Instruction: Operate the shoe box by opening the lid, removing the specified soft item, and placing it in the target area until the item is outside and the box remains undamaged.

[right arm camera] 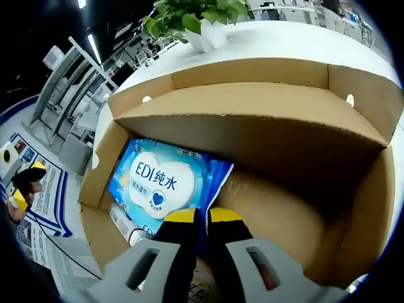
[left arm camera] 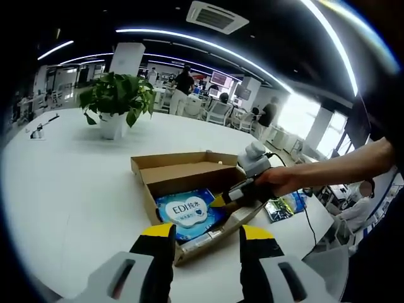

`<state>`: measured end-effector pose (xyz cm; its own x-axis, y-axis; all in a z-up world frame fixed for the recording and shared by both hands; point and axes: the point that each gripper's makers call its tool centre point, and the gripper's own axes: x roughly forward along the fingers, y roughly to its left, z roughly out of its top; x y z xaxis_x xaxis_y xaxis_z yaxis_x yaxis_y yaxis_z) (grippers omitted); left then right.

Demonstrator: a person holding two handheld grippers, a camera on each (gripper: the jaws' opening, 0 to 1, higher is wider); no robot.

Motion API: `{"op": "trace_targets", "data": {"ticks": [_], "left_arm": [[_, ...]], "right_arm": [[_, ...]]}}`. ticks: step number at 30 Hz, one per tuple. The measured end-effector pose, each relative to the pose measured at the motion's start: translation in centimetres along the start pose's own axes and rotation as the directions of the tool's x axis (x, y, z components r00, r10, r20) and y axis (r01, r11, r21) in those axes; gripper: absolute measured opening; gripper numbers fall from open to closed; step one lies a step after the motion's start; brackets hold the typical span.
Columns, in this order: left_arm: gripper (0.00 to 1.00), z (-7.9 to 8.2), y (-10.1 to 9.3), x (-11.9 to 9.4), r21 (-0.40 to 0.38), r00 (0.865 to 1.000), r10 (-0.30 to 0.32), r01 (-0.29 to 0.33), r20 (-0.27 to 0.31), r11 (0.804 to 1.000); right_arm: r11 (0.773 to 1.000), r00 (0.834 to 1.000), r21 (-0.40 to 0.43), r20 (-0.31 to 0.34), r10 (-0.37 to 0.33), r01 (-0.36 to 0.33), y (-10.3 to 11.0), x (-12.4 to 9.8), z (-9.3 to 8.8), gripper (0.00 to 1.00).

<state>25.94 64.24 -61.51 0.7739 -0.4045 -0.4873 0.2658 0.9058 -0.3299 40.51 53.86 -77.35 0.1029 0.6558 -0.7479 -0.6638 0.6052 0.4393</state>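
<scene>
Now, box (right arm camera: 252,120): lid open, on white table (left arm camera: 76,189)
Right gripper (right arm camera: 202,218): jaws pinching blue wipes pack (right arm camera: 161,183) edge
Left gripper (left arm camera: 206,232): jaws apart, holding nothing

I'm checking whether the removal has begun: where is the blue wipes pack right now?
The blue wipes pack lies inside the open shoe box, toward its left in the right gripper view, with the right gripper closed on its near edge.
</scene>
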Motion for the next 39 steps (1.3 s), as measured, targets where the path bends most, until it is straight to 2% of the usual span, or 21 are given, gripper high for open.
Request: {"op": "trace_targets", "data": {"ticks": [13, 21, 23, 29, 36, 39], "left_arm": [[0.41, 0.4, -0.8, 1.4, 0.015, 1.0, -0.025, 0.025, -0.01, 1.0], [0.41, 1.0, -1.8, 3.0, 0.026, 0.998, -0.055, 0.056, -0.021, 0.998], [0.4, 1.0, -1.8, 3.4, 0.028, 0.998, -0.059, 0.06, -0.023, 0.998], [0.4, 1.2, -2.1, 4.9, 0.025, 0.997, -0.069, 0.069, -0.035, 0.997], [0.39, 0.3, -2.1, 8.1, 0.014, 0.993, -0.045, 0.047, -0.108, 0.999], [0.39, 0.0, -1.7, 9.4, -0.01, 0.991, -0.03, 0.029, -0.133, 1.0]], "right_arm": [[1.0, 1.0, -0.004, 0.02, -0.011, 0.011, 0.2, -1.0, 0.2, 0.01], [0.999, 0.999, 0.002, 0.031, -0.036, 0.036, -0.8, -1.5, 0.4, 0.0], [0.998, 0.998, -0.021, 0.016, -0.063, 0.063, -1.0, -1.8, 0.1, 0.0], [0.995, 0.995, -0.004, 0.006, -0.103, 0.103, -1.4, -3.7, -0.6, 0.0], [0.989, 0.99, -0.02, -0.001, -0.143, 0.143, -3.0, -5.1, -0.5, 0.0], [0.991, 0.991, 0.004, 0.011, -0.136, 0.136, -3.0, -5.7, -0.4, 0.0]]}}
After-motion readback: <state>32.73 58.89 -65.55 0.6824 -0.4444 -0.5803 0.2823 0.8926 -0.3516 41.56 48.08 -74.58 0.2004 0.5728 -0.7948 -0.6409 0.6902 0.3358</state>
